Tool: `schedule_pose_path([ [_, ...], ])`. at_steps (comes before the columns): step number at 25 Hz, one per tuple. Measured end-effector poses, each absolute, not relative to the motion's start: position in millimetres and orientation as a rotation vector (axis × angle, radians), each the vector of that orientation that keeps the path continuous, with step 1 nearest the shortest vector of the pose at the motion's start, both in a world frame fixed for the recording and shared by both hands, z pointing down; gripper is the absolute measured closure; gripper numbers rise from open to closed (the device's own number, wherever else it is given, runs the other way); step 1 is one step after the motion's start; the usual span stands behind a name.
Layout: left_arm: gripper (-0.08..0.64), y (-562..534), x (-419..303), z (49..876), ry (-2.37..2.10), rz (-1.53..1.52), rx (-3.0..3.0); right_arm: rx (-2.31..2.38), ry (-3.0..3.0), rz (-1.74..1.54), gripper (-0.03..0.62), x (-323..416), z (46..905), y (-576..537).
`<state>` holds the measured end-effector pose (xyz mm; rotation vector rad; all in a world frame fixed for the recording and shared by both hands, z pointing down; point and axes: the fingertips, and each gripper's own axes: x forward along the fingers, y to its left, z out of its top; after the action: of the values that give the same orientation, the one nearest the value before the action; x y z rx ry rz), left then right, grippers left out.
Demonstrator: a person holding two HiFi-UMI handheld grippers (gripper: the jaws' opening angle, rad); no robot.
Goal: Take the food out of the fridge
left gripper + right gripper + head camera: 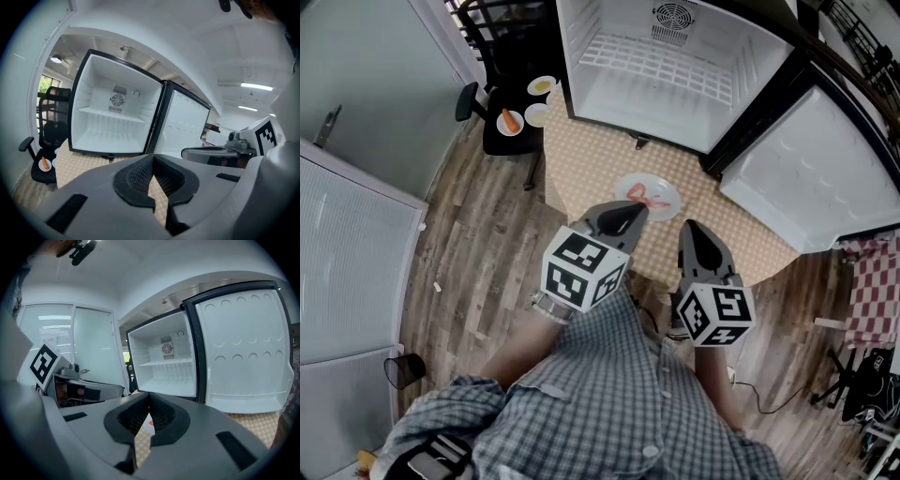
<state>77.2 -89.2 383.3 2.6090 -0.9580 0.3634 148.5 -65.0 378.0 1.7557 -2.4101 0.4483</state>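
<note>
Left claw [635, 209] and right claw [690, 228] both closed on nothing; plate [668, 193] partly hidden behind the left one

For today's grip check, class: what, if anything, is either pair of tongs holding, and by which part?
Nothing is held: left tongs and right tongs are shut, empty.

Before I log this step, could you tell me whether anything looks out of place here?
Nothing looks spilled or broken. The oddest thing is the plates sitting on the black office chair left of the fridge. The fridge is empty, its door wide open; another plate lies before it.
</note>
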Motion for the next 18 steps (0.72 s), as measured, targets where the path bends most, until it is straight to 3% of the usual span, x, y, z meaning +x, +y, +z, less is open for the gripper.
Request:
schedule_pose_path([
  [18, 0.554, -88.7, 75.7, 381.2, -0.956, 0.353, 2.61, 1.748, -2.417, 0.462, 0.583, 145.6, 383.6, -62.5],
])
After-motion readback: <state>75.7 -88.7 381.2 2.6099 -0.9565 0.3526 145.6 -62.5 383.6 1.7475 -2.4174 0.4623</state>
